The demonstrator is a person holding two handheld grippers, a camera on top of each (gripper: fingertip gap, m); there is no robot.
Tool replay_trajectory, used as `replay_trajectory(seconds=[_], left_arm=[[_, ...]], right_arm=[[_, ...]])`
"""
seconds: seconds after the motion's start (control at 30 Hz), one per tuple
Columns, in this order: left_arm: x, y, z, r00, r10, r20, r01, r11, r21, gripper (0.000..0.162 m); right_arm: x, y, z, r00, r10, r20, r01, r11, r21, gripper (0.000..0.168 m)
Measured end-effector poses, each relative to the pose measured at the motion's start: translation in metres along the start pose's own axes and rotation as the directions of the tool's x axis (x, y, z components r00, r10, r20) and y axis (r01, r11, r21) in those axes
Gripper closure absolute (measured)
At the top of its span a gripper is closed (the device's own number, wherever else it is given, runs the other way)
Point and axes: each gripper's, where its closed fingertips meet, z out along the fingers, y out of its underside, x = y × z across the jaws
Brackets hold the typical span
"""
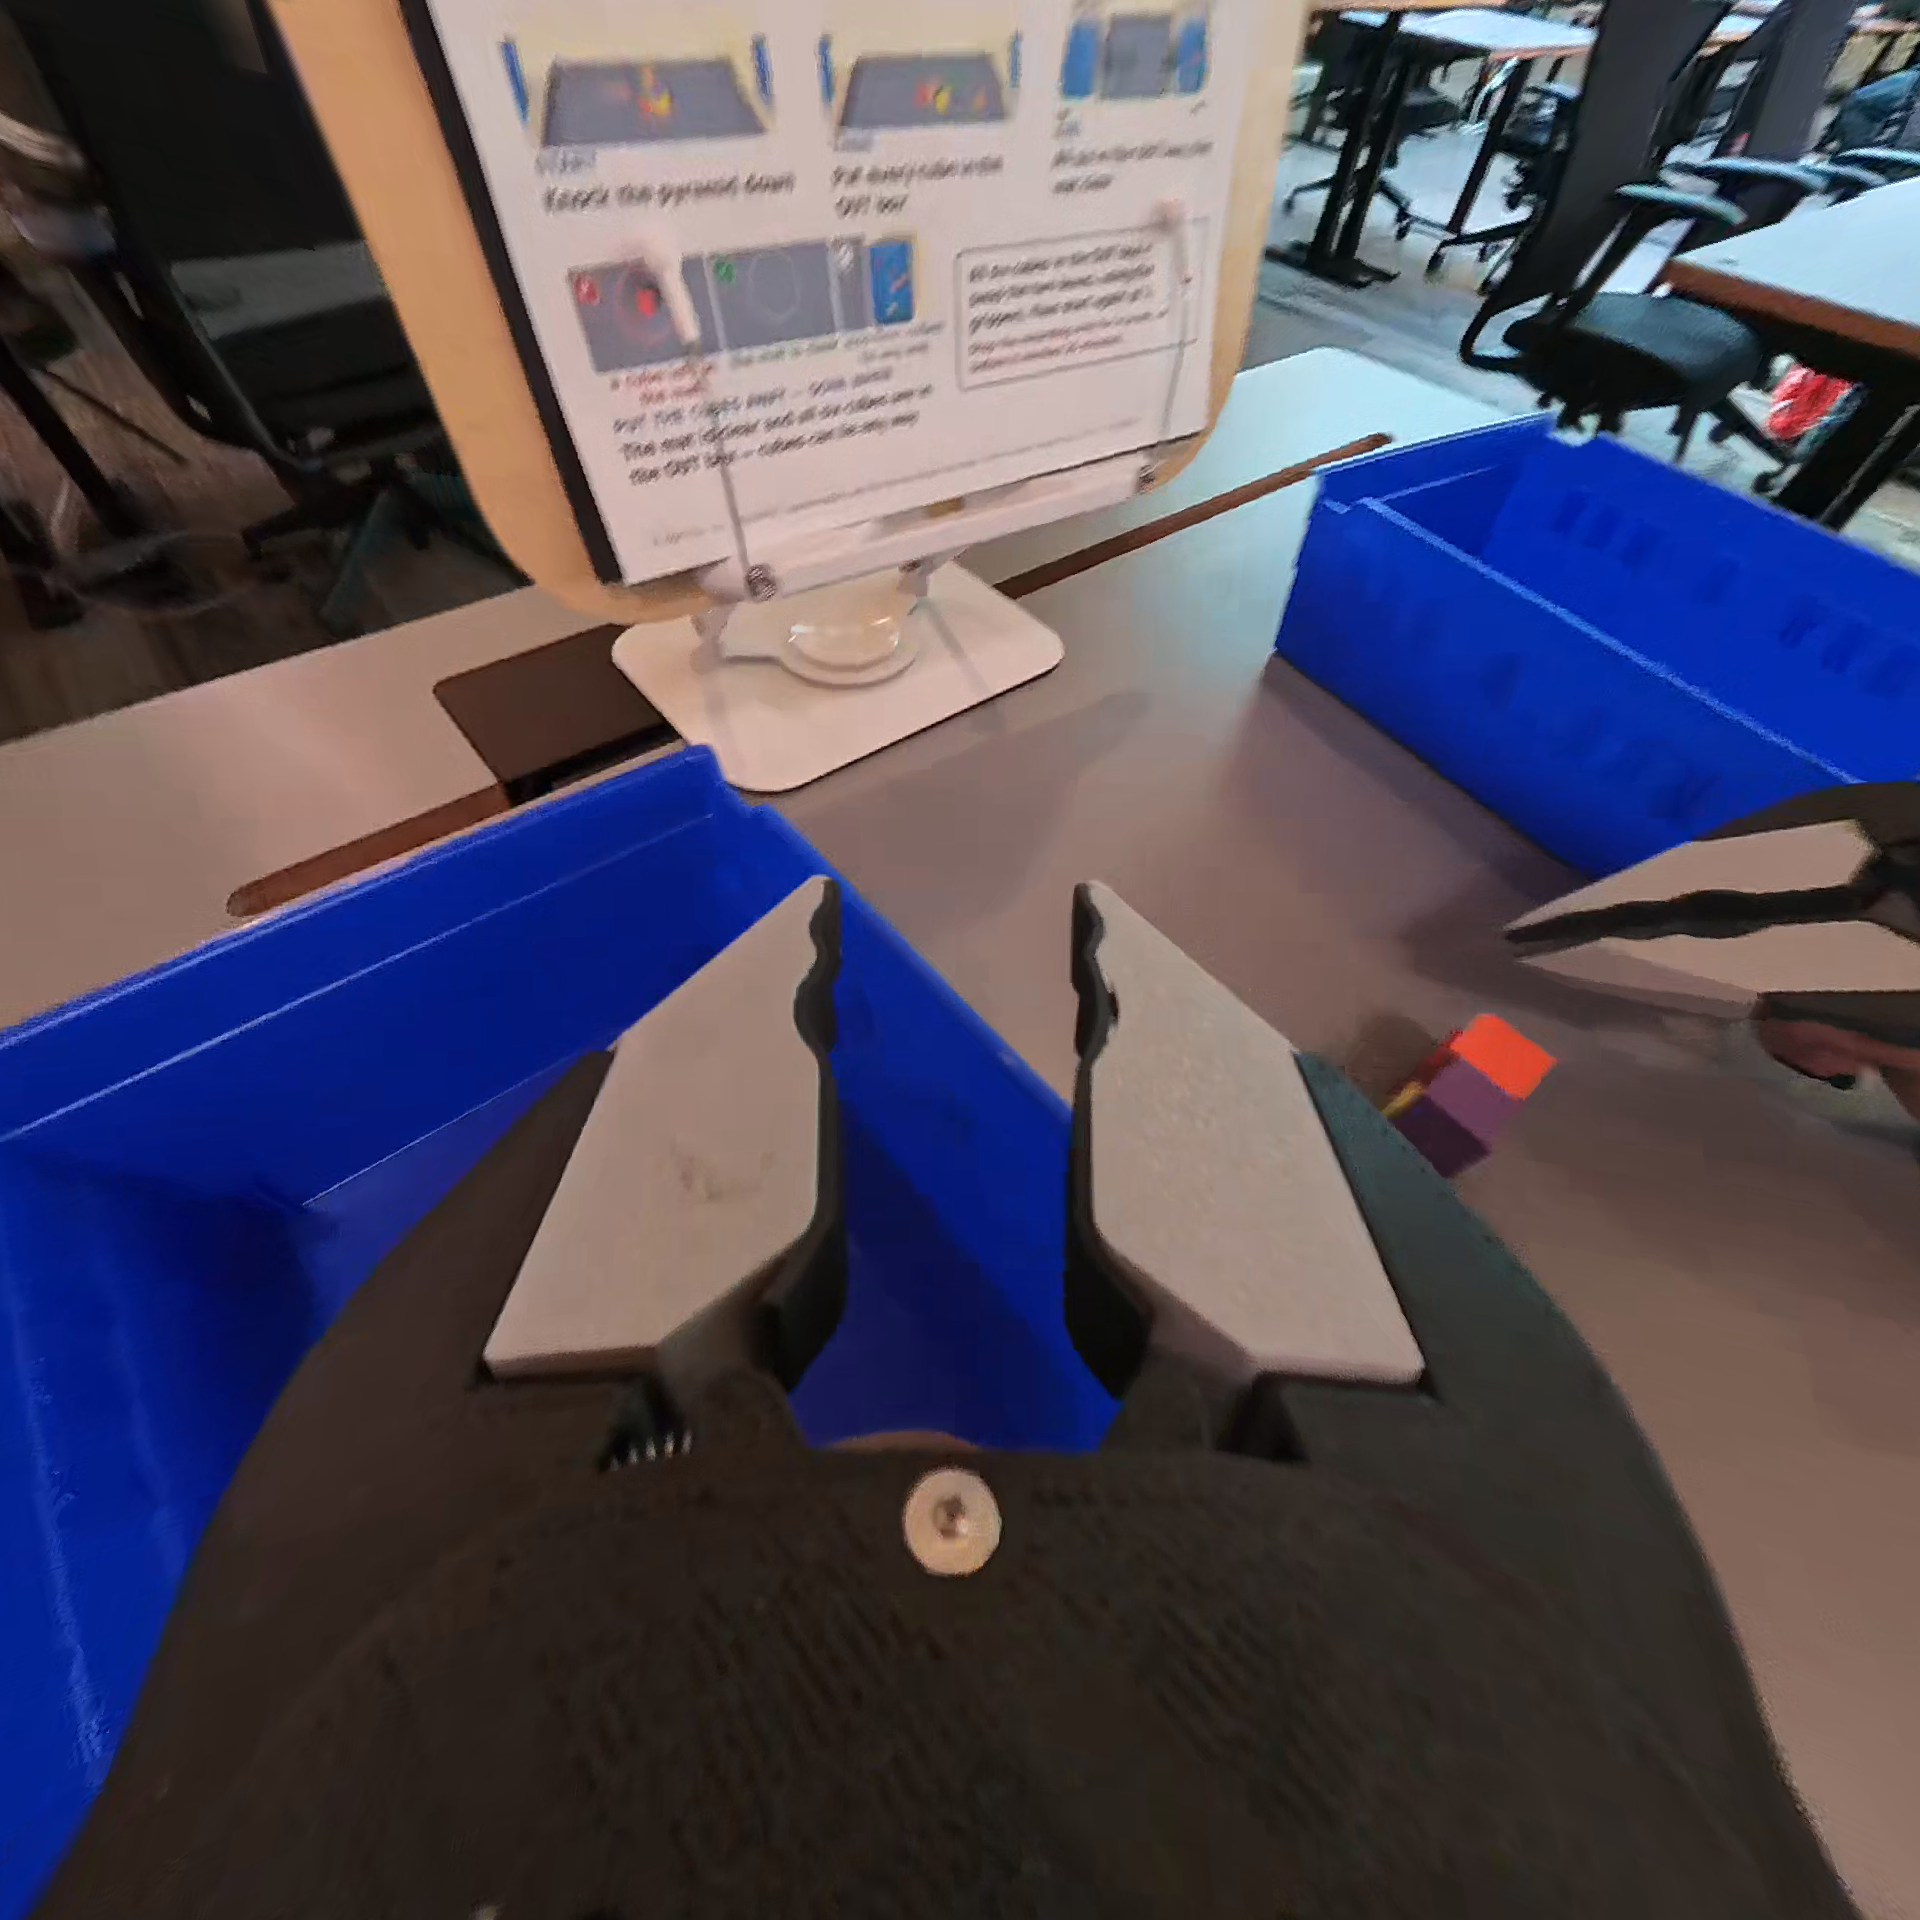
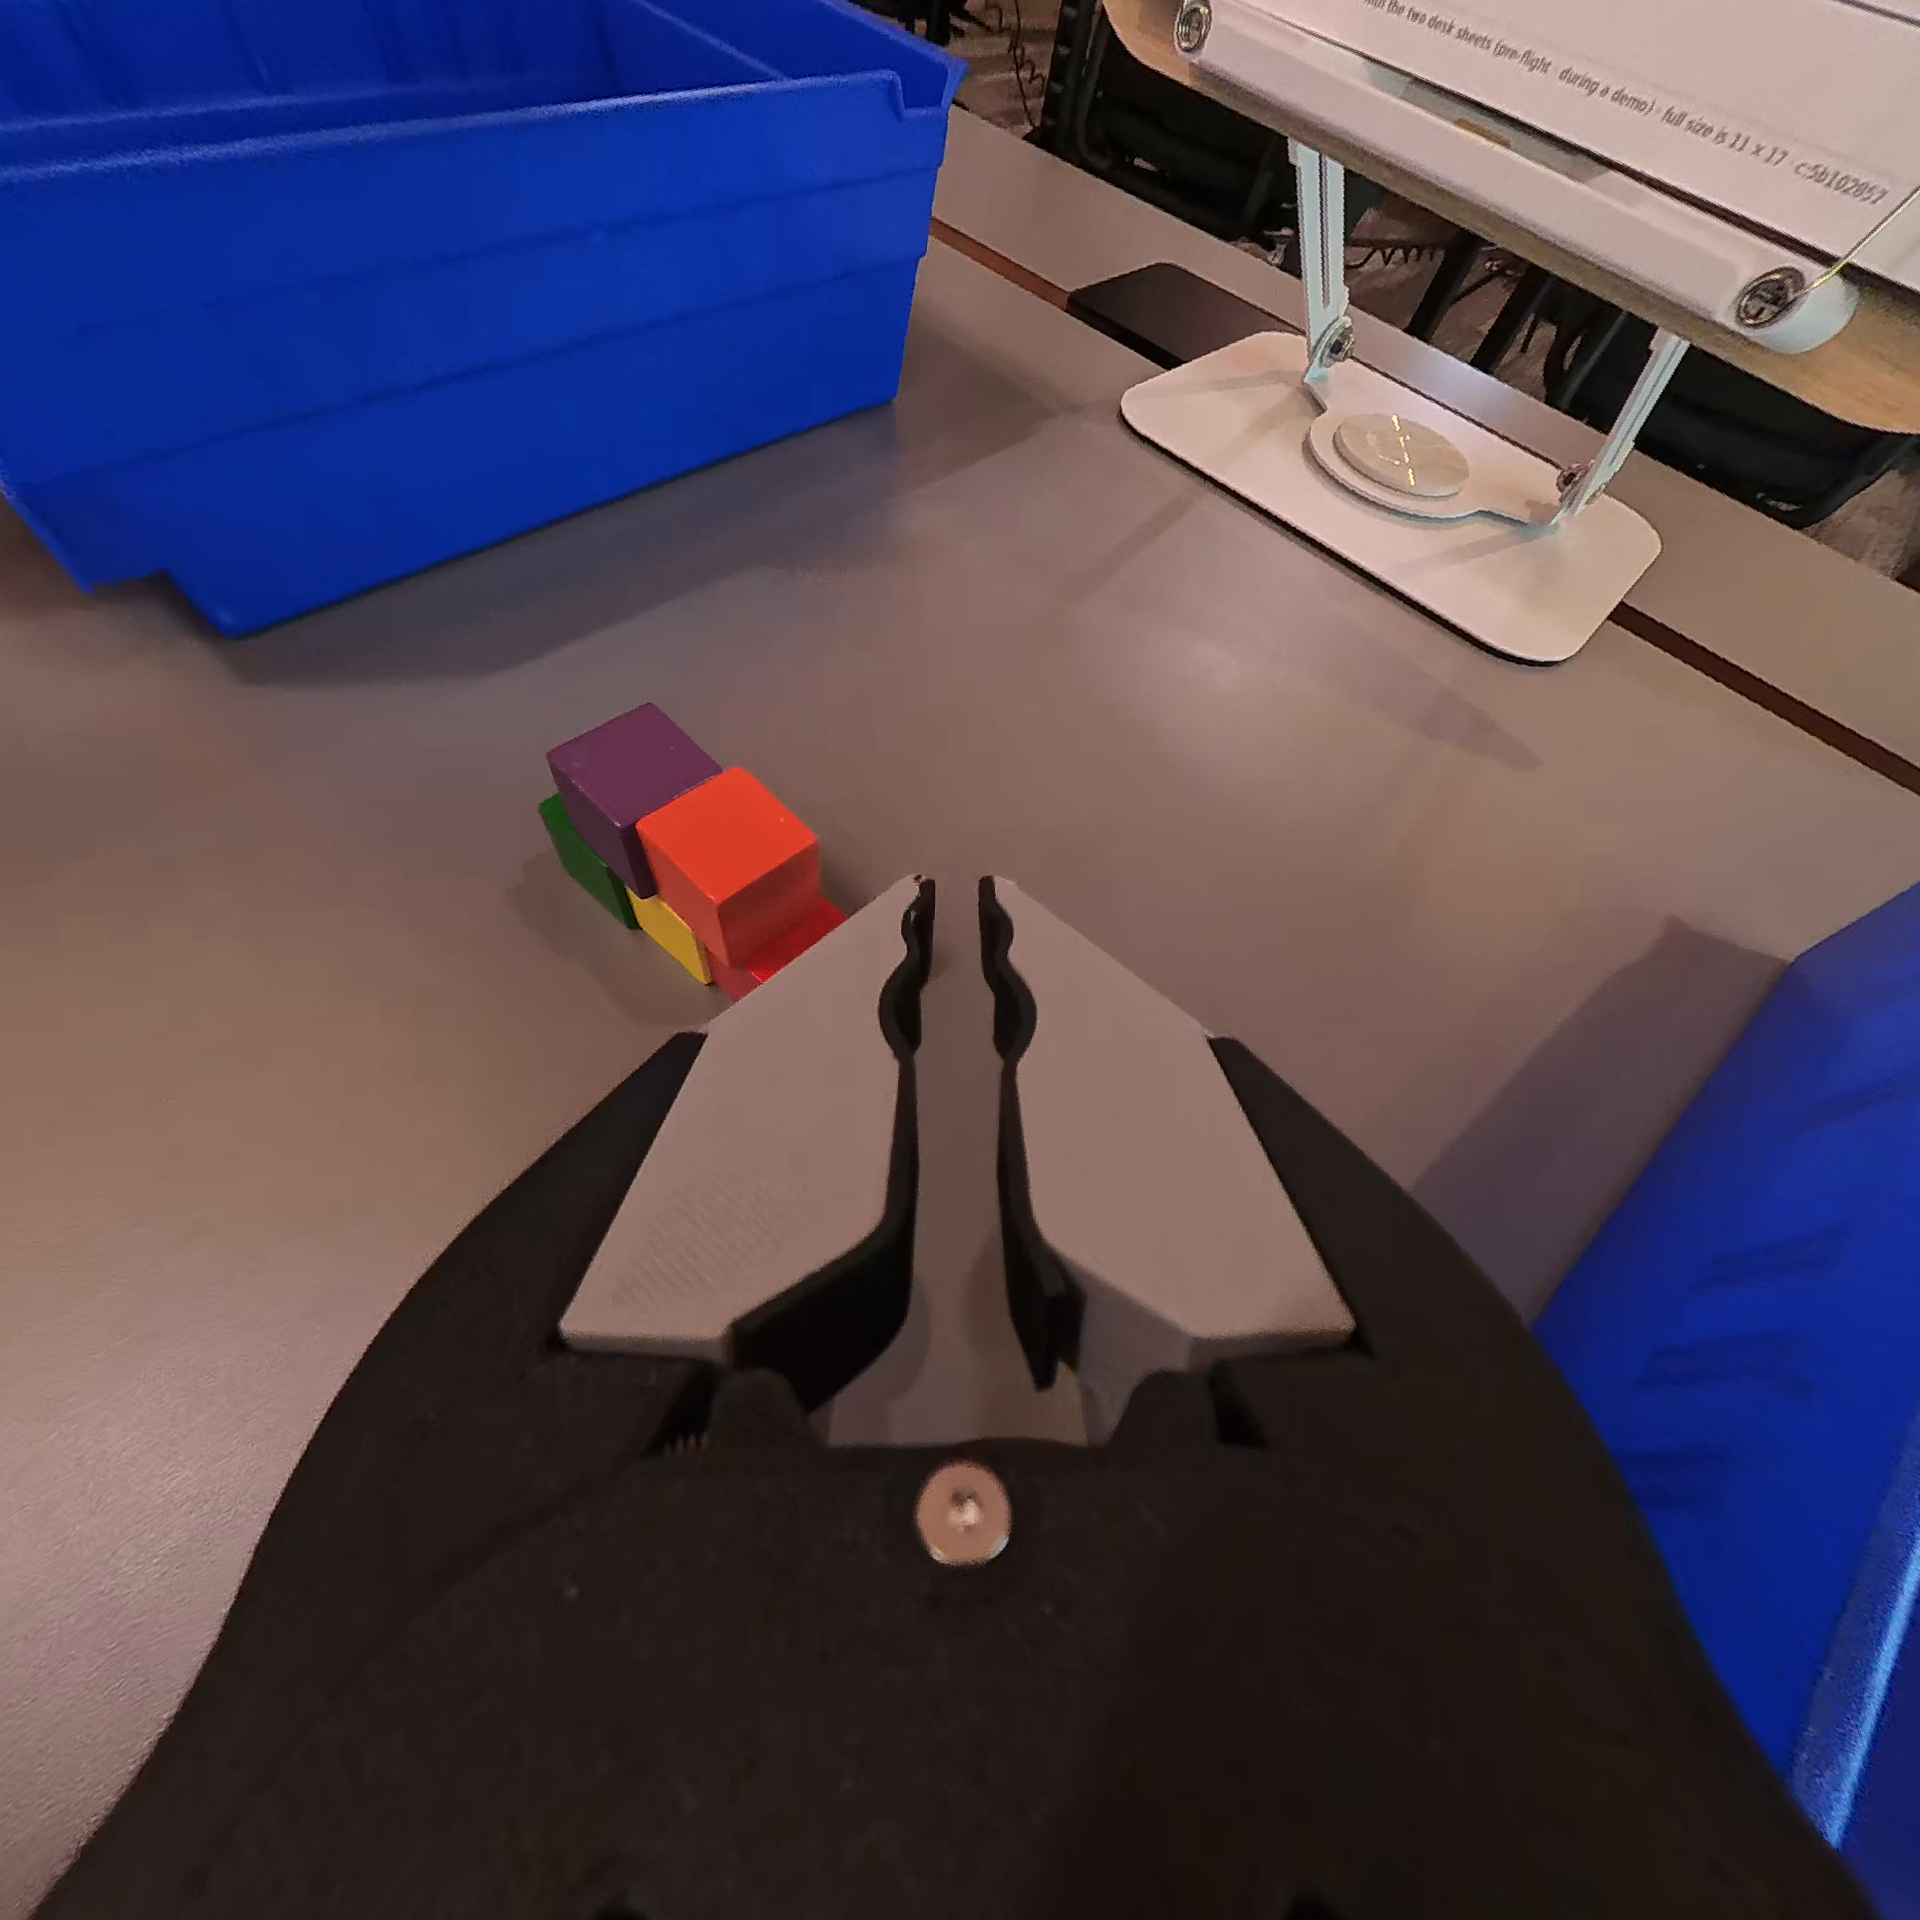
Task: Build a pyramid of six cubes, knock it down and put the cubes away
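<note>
Several coloured cubes stand stacked in two layers on the grey table. A purple cube [image 2: 629, 774] and an orange cube [image 2: 727, 842] rest on a green cube [image 2: 582, 862], a yellow cube [image 2: 673, 935] and a red cube [image 2: 779, 945]. My right gripper [image 2: 954, 885] is shut but for a thin gap, empty, just right of the stack, its left fingertip beside the red cube. My left gripper [image 1: 951, 914] is open and empty over the near blue bin [image 1: 312, 1039]. In the left wrist view the orange cube [image 1: 1501, 1055], the purple cube [image 1: 1465, 1112] and the right gripper [image 1: 1538, 935] show at the right.
A second blue bin [image 1: 1558, 644] stands at the far right of the table; it also shows at the right edge of the right wrist view [image 2: 1766, 1299]. A white stand [image 1: 862, 675] holding an instruction sheet [image 1: 831, 260] sits at the table's back. Office chairs and desks lie beyond. My hands' fingertips stand some 25 cm from each other. It is some 4 cm from my right tips to the orange cube [image 2: 727, 842]. The left camera catches it too, in the left wrist view [image 1: 1512, 1050].
</note>
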Motion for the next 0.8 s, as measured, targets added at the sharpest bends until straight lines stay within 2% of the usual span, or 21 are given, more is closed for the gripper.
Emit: replay_trajectory(seconds=[0.13, 0.2, 0.4, 0.53, 0.63, 0.7, 0.73, 0.77, 0.8], left_arm=[[-0.027, 0.04, 0.015, 0.998, -0.036, 0.046, 0.041, 0.992, -0.117, 0.111], [-0.036, 0.048, 0.015, 0.996, -0.02, 0.085, 0.031, 0.991, -0.133, 0.111], [-0.034, 0.071, 0.03, 0.997, -0.068, 0.045, 0.077, 0.971, -0.225, 0.109], [-0.04, 0.088, 0.039, 0.996, -0.007, 0.085, 0.033, 0.953, -0.302, 0.11], [-0.043, 0.088, 0.041, 0.991, 0.082, 0.11, -0.042, 0.946, -0.323, 0.111], [-0.04, 0.082, 0.045, 0.99, 0.133, 0.051, -0.112, 0.947, -0.3, 0.112], [-0.036, 0.08, 0.048, 0.988, 0.152, -0.007, -0.147, 0.942, -0.301, 0.122], [-0.037, 0.08, 0.051, 0.984, 0.173, -0.05, -0.18, 0.93, -0.319, 0.124], [-0.041, 0.081, 0.055, 0.978, 0.195, -0.08, -0.211, 0.914, -0.346, 0.12]], right_arm=[[0.0, -0.004, -0.001, 1.0, -0.005, -0.003, 0.006, 1.0, 0.021, 0.163], [0.0, -0.006, -0.003, 1.0, -0.014, -0.01, 0.015, 0.999, 0.033, 0.163], [0.005, -0.012, -0.008, 1.0, -0.011, -0.027, 0.013, 0.998, 0.068, 0.163], [0.007, -0.015, -0.011, 0.999, -0.001, -0.036, 0.004, 0.996, 0.09, 0.163], [0.008, -0.016, -0.011, 0.999, 0.002, -0.037, 0.002, 0.995, 0.099, 0.163], [0.009, -0.013, -0.01, 0.999, 0.005, -0.036, -0.002, 0.996, 0.091, 0.162], [0.009, -0.012, -0.008, 0.999, 0.007, -0.033, -0.005, 0.996, 0.084, 0.162], [0.008, -0.01, -0.007, 1.0, 0.011, -0.027, -0.008, 0.997, 0.077, 0.162], [0.008, -0.008, -0.006, 1.0, 0.013, -0.019, -0.011, 0.997, 0.071, 0.162]])
